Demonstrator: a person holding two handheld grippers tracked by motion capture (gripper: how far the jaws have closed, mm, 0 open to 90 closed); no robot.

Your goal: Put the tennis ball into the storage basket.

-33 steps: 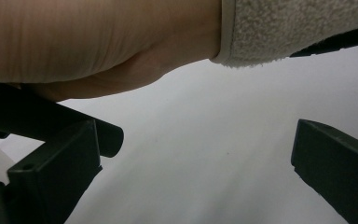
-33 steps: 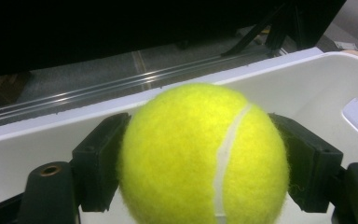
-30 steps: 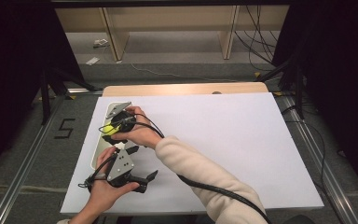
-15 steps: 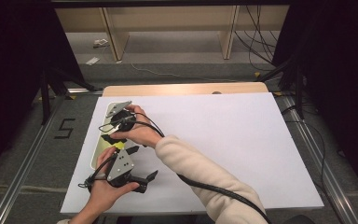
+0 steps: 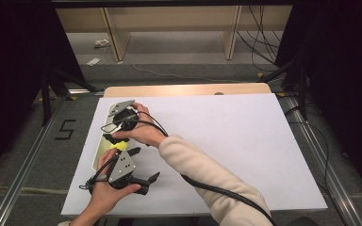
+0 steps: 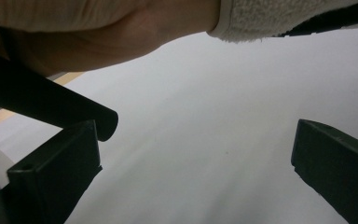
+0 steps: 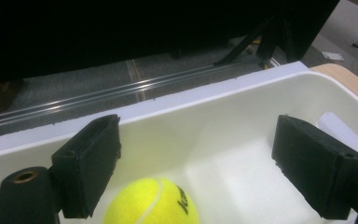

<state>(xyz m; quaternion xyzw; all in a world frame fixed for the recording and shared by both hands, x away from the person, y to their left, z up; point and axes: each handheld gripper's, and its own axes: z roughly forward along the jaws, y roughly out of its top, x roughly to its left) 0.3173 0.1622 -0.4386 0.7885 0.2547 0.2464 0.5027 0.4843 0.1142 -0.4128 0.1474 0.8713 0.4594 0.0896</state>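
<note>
White table [image 5: 245, 141]: bin [image 7: 242, 154] long axis front-back, tennis ball [image 7: 151, 203] inside.

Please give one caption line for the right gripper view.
Open right gripper above a yellow tennis ball in a white tray.

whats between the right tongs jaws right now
Nothing is gripped: the right tongs are open over the white bin, with the tennis ball lying below near one jaw, seen in the right gripper view.

Looking like a lab recording bay: white table [image 5: 245, 141] sitting between floor rails [image 5: 23, 174], black curtains [image 5: 9, 70] hanging both sides, cables [image 5: 259, 28] trailing, taped floor number [image 5: 66, 129] showing.
</note>
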